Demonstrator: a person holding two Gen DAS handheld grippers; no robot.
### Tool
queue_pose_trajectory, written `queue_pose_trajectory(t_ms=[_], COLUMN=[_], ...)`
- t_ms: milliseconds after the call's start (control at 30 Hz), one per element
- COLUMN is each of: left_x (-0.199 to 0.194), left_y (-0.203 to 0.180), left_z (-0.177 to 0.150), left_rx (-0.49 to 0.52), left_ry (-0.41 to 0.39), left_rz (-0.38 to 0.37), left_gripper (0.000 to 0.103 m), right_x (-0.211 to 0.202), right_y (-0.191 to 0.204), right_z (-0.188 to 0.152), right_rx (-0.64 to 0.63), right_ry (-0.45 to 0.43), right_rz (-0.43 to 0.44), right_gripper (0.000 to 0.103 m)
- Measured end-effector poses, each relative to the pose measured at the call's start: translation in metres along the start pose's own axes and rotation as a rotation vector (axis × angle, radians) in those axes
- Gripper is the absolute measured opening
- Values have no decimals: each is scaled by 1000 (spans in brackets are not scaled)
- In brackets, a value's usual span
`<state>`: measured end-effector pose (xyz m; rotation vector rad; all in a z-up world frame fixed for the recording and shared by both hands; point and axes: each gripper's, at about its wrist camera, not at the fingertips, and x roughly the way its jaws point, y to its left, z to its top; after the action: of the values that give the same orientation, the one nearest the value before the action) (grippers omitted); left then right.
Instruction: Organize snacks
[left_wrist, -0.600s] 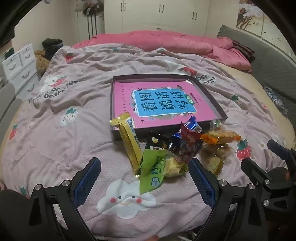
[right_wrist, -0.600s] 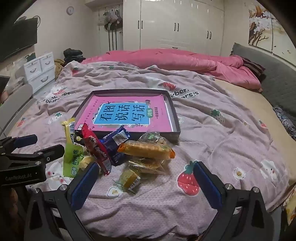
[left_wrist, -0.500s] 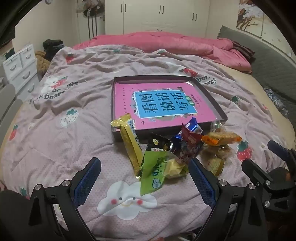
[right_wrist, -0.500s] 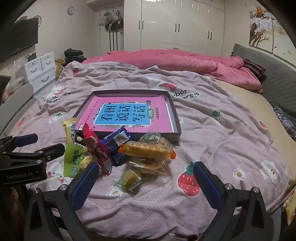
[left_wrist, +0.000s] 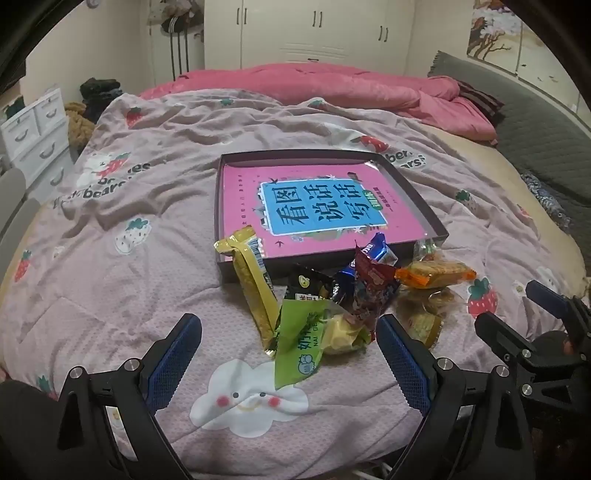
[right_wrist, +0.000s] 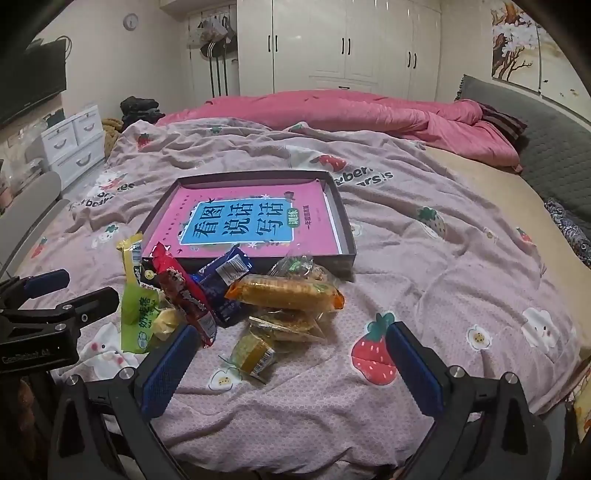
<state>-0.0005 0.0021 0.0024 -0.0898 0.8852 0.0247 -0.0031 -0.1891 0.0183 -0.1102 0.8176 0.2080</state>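
Note:
A pile of wrapped snacks lies on the bedspread just in front of a shallow dark box (left_wrist: 421, 206) (right_wrist: 341, 218) holding a pink book (left_wrist: 321, 210) (right_wrist: 251, 221). The pile has a gold bar (left_wrist: 255, 291), a green packet (left_wrist: 299, 347) (right_wrist: 138, 317), a red packet (left_wrist: 373, 284) (right_wrist: 184, 291), a blue packet (right_wrist: 225, 277) and an orange-ended cracker pack (left_wrist: 436, 275) (right_wrist: 284, 293). My left gripper (left_wrist: 290, 343) is open, its fingers either side of the green packet's near end, above it. My right gripper (right_wrist: 288, 350) is open over a small yellow wrapped snack (right_wrist: 253, 352).
The pink-grey strawberry bedspread (left_wrist: 129, 206) covers the bed, with a pink duvet (right_wrist: 332, 110) bunched at the far end. White drawers (right_wrist: 74, 144) stand left of the bed, wardrobes (right_wrist: 343, 44) behind. The other gripper shows at the side of each view.
Both views have drifted very slightly; the snacks, box and open jaws look the same as before.

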Motion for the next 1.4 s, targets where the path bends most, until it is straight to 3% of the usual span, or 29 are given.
queue_pose_trajectory(t_ms=[1400], left_x=[4], left_y=[-3], left_z=[-1], left_rx=[9], left_ry=[12], left_rz=[-6], left_gripper=[96], right_x=[3], right_y=[-5], right_z=[-2], right_rx=[13], right_ry=[8], right_rz=[-6], right_gripper=[103])
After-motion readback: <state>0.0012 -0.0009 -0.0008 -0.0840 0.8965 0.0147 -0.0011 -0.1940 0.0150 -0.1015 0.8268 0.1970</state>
